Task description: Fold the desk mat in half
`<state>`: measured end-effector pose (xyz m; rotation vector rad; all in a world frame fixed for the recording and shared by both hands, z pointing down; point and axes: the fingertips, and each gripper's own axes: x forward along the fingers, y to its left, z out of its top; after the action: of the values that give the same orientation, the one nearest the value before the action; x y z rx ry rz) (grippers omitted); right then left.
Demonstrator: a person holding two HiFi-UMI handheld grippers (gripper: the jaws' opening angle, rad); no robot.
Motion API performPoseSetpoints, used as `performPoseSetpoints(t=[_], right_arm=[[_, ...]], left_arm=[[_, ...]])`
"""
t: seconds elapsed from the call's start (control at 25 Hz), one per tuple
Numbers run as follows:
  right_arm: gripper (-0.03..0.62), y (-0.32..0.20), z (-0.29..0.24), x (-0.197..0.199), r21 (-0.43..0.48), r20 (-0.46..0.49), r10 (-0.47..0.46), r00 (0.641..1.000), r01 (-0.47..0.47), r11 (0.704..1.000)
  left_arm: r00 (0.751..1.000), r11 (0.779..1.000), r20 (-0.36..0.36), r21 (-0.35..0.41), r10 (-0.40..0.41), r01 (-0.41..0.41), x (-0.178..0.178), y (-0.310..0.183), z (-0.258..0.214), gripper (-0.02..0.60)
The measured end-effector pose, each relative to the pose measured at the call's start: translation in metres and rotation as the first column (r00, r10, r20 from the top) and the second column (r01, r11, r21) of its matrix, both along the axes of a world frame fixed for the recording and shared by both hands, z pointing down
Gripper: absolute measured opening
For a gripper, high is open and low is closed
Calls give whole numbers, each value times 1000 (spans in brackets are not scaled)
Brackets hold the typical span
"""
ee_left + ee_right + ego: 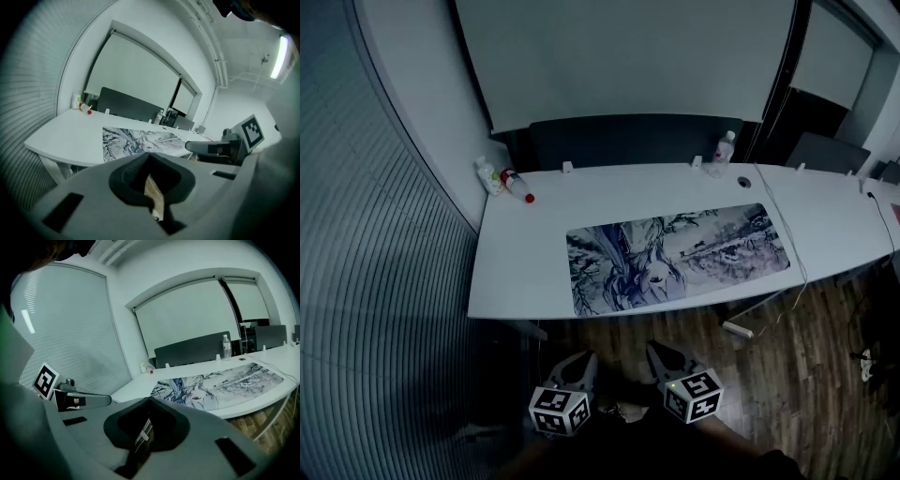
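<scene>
Ahead, desk mat [675,255] well apart from left hand-held gripper [582,361], right hand-held gripper [660,352]; both closed, empty.

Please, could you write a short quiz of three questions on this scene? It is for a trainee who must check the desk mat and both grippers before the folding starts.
1. True or false: the desk mat is already folded in half on the white desk.
2. Where are the left gripper and the right gripper? A) pressing on the mat; B) held low in front of the desk, touching nothing; C) lifting one edge of the mat.
3. Fill in: the jaws of both grippers are ____ and hold nothing.

Key: 1 false, the mat lies flat and unfolded. 2 B. 3 shut.
</scene>
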<state>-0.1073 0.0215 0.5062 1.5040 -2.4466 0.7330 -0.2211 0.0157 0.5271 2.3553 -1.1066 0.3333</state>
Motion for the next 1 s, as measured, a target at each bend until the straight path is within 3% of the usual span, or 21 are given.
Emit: performPoseSetpoints(t=[1.0], right_arm=[[23,-6,14,-20,4,-23,-73,997,73,997]], left_arm=[[999,999,9,-11,-41,41,-19,7,4,6]])
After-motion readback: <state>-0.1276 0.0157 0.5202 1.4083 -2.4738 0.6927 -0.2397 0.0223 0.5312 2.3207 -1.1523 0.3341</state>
